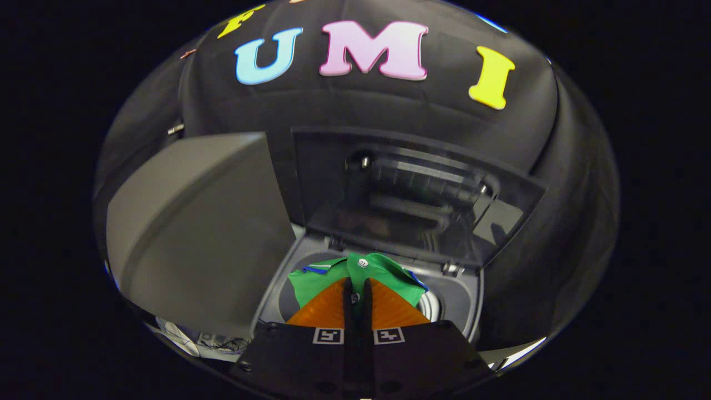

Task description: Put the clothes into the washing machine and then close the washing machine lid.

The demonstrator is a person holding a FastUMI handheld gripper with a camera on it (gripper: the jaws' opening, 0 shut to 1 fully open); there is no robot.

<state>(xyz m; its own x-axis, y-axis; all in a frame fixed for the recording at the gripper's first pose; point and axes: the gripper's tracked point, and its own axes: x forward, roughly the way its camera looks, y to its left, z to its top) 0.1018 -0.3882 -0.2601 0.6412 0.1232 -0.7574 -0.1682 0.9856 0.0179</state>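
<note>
Gripper: the gripper has its two fingers drawn close together, clamped on a fold of the garment, which bunches up between and just past their tips.
Garment: a green fabric shirt with a white button and a thin blue trim at its edges; it spreads to both sides of the fingers and hangs over the machine's opening.
Washing machine: a grey top-loading washing machine directly below and ahead of the fingers; its round drum opening lies under the garment, with a strip of pale drum wall visible right of the fingers.
Lid: a dark, glossy, translucent hinged lid stands raised beyond the fingers, hinged at the far edge of the opening.
Left of gripper: a large smooth grey plastic panel, tilted, beside the opening.
</note>
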